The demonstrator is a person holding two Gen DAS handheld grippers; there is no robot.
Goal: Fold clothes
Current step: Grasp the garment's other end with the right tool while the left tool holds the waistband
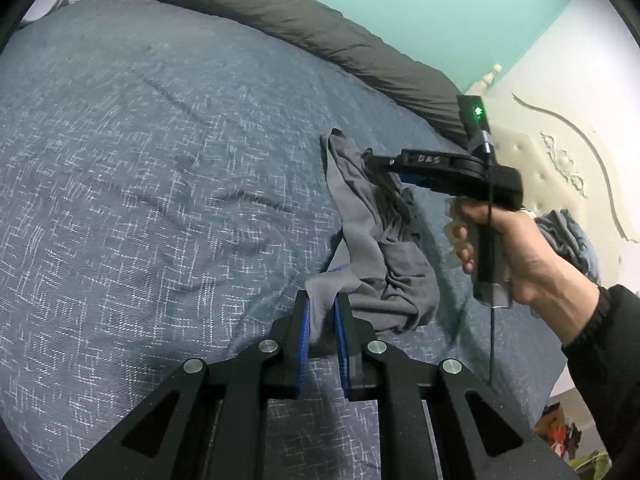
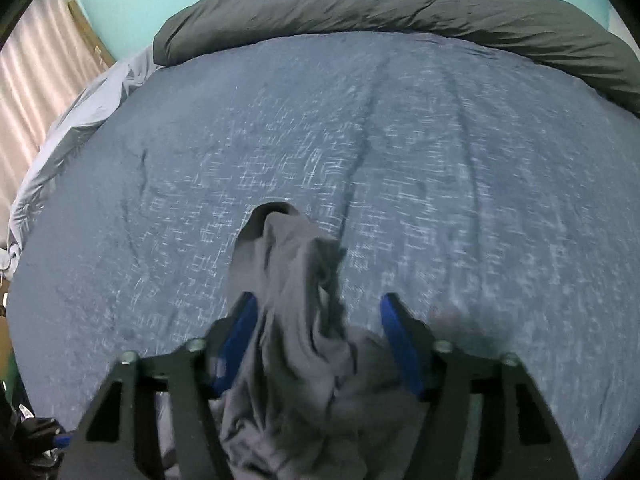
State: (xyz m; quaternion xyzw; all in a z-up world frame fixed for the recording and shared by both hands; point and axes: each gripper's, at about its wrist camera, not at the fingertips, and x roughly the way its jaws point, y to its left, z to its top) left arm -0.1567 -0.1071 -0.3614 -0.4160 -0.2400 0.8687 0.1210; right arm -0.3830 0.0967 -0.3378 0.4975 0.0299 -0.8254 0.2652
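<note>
One grey garment [image 1: 376, 248] bunched on blue bedspread [image 1: 160, 160]; thin, limp, light, judged slippery. Left gripper [image 1: 323, 320] clamped on edge strip. Right gripper [image 2: 320, 344] jaws wide apart, straddling cloth, nothing pinched. Best hold: hem or corner

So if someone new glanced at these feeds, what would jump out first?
Probably the crumpled grey garment bunched on the blue patterned bedspread, with the left gripper pinching one edge. Next, the right gripper, jaws open around the cloth's upper folds, and the dark grey duvet rolled along the far side.
</note>
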